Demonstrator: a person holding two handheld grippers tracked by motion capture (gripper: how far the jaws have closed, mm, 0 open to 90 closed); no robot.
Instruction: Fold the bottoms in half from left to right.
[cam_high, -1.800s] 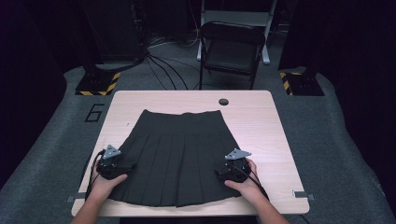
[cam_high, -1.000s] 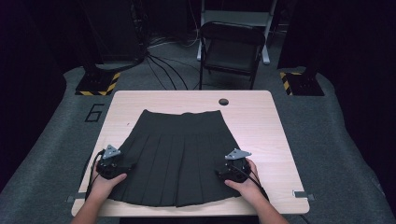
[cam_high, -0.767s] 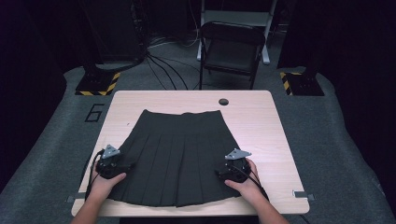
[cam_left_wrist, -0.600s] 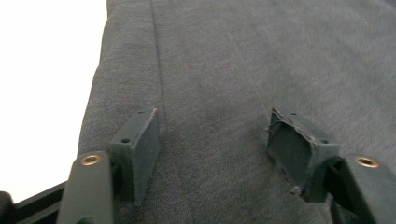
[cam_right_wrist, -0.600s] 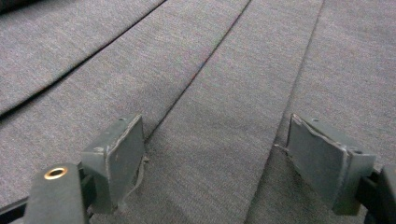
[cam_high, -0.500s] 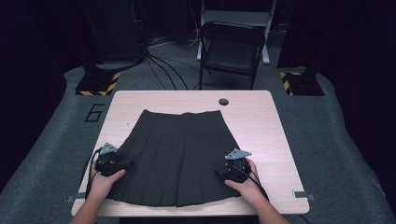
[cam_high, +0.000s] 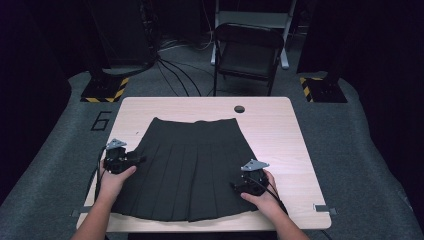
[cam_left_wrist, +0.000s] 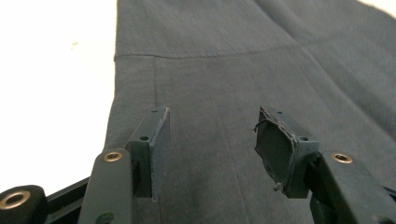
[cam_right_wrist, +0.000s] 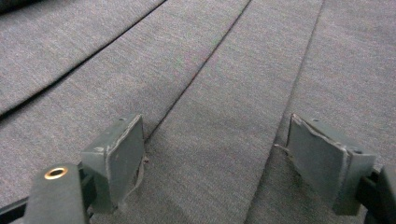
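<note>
Skirt (cam_high: 192, 170): we see a dark pleated one lying flat on the pale wooden table (cam_high: 280, 130), hem toward the person, waistband at the far side. Its shape is a trapezoid, wide at the hem and narrowing to the band. Nearest us, the right gripper (cam_high: 235, 186) sits over the skirt's right edge close to the hem; in the right gripper view its 2 jaws stand apart with nothing between them, worn grey pads (cam_right_wrist: 122, 154) low over the cloth. There the fabric reads as a fine, matte weave with straight pleat folds running away from the jaws. A little farther up, the left gripper (cam_high: 142, 160) points at the skirt's left edge, jaws likewise spread and holding nothing; 1 pad (cam_left_wrist: 275, 149) is frayed at its rim. In the left gripper view a stitched seam crosses the cloth. Beyond the waistband we see a round hole (cam_high: 239, 108) in the tabletop, then a black folding chair (cam_high: 247, 52) on grey carpet.
</note>
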